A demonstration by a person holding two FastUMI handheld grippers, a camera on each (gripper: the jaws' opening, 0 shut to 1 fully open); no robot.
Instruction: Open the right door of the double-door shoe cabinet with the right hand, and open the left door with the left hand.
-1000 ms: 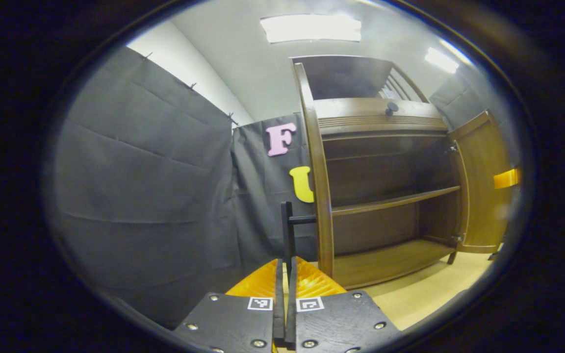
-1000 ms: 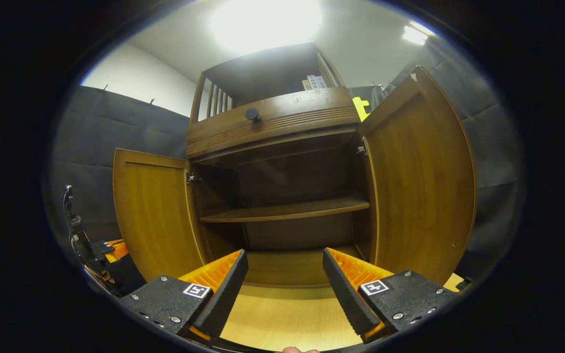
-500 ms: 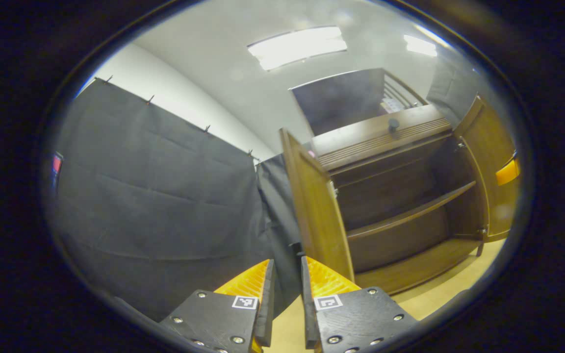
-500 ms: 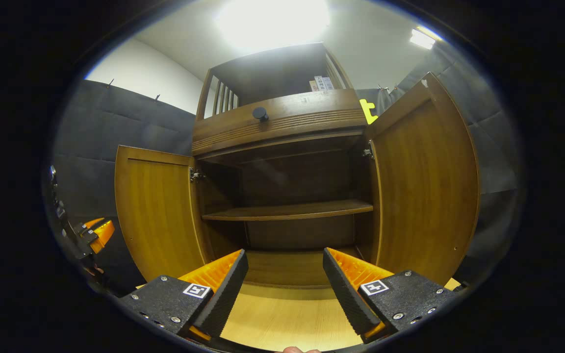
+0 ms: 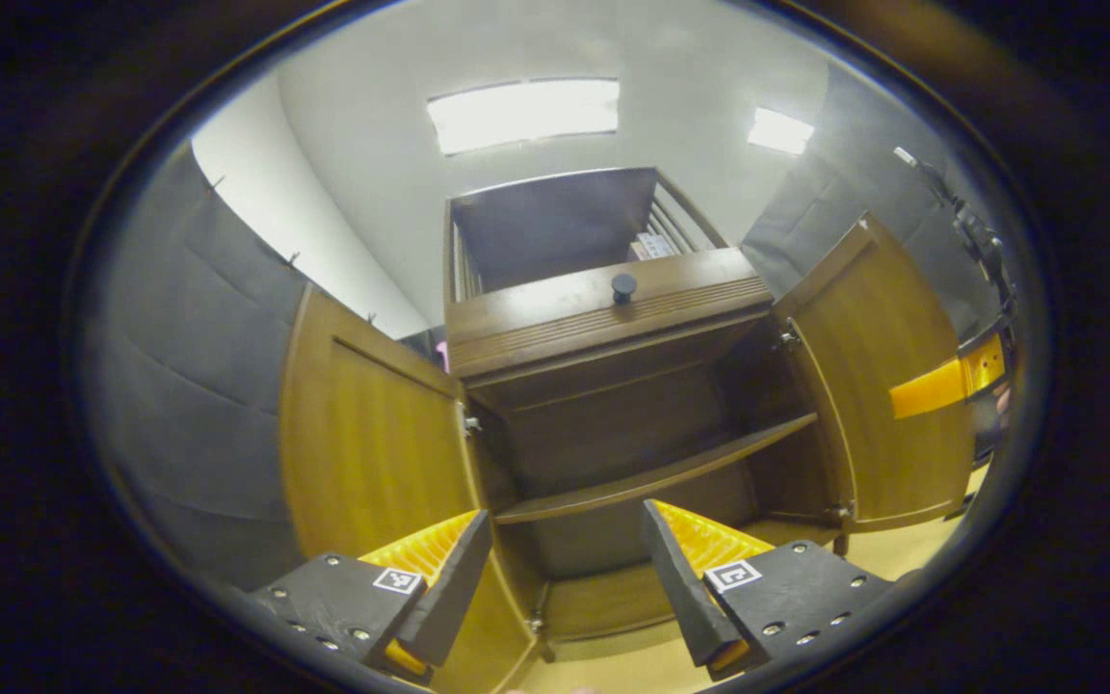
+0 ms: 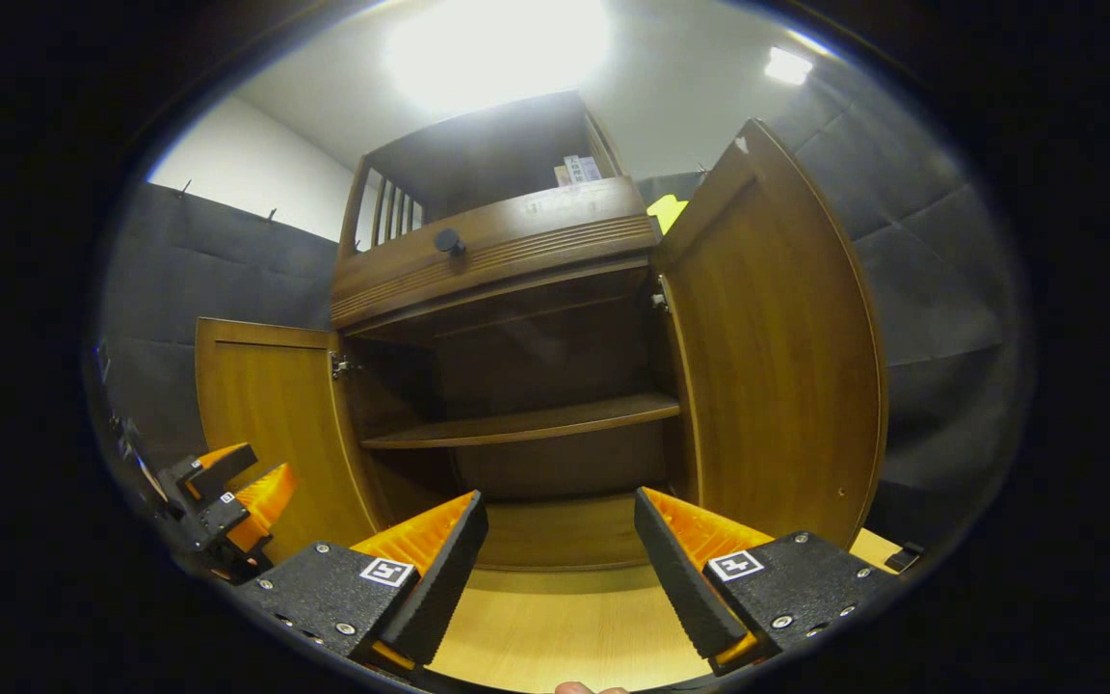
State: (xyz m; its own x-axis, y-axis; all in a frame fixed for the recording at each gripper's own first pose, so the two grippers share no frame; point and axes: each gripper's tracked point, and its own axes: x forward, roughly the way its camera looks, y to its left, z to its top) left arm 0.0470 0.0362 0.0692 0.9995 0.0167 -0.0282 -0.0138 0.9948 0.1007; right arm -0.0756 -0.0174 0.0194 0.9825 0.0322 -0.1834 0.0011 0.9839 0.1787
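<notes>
Wooden shoe cabinet (image 6: 516, 318) dead ahead of both grippers: right door (image 6: 772, 357) and left door (image 6: 266, 414) swung wide. Left gripper (image 5: 565, 578) and right gripper (image 6: 560, 569) released, holding nothing. Task looks done.

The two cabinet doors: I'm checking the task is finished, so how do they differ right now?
In the right gripper view the left door looks shorter and farther off, while the right door looms tall and near. The left gripper hangs beside the left door; the right gripper faces the open middle. Both doors are brown wood, swung fully open, and neither gripper holds one.
</notes>
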